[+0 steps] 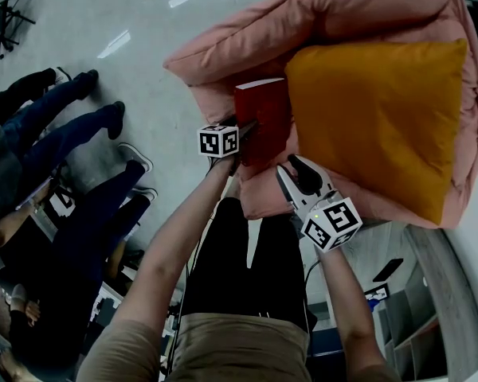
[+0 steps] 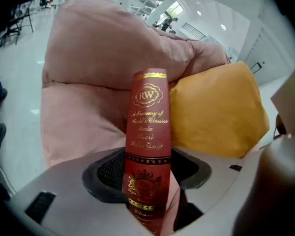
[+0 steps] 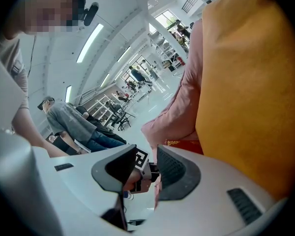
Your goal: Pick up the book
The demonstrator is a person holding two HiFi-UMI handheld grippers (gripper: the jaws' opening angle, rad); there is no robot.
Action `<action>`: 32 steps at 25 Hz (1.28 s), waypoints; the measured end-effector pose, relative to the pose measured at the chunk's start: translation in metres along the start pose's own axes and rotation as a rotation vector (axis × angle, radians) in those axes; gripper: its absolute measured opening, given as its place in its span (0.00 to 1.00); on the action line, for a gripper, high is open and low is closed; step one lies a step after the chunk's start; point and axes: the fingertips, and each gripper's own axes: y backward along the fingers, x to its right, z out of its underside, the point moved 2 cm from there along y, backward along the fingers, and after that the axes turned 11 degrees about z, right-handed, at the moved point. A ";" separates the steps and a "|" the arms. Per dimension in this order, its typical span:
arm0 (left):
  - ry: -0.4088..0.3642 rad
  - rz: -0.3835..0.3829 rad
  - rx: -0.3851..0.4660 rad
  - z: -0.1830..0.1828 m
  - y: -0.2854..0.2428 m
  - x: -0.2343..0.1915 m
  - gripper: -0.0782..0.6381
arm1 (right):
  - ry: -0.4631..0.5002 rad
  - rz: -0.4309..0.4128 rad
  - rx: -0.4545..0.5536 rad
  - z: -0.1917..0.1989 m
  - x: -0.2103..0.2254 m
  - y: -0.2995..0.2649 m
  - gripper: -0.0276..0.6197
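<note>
A red hardback book [image 1: 263, 118] with gold print stands upright at the front of a pink cushioned armchair [image 1: 342, 6], beside an orange cushion [image 1: 382, 110]. My left gripper [image 1: 247, 138] grips the book by its lower end. In the left gripper view the spine [image 2: 148, 132] rises between both pads of the left gripper [image 2: 147, 173], which press on its covers. My right gripper [image 1: 296, 177] hangs just right of the book at the seat's front edge, jaws apart with nothing in them. In the right gripper view, the right gripper [image 3: 140, 168] frames the left gripper's marker cube, and a strip of the book [image 3: 187, 145] shows.
The orange cushion [image 2: 216, 112] fills most of the seat to the book's right. The armchair's pink arm [image 2: 98, 58] bulges on its left. Several people [image 1: 56, 134] sit or stand on the pale floor at the left. Shelving [image 1: 414, 317] stands at lower right.
</note>
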 end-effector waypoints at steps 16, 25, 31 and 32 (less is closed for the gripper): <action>0.035 0.207 0.031 -0.014 0.095 0.085 0.46 | 0.139 0.037 0.084 -0.071 -0.048 0.071 0.24; -0.025 0.382 0.218 -0.072 0.243 0.223 0.46 | 0.239 0.042 0.212 -0.174 -0.115 0.142 0.24; -0.076 0.478 0.331 -0.095 0.309 0.296 0.46 | 0.227 0.018 0.318 -0.226 -0.153 0.189 0.24; -0.082 0.493 0.350 -0.098 0.318 0.306 0.46 | 0.228 0.014 0.333 -0.233 -0.158 0.197 0.24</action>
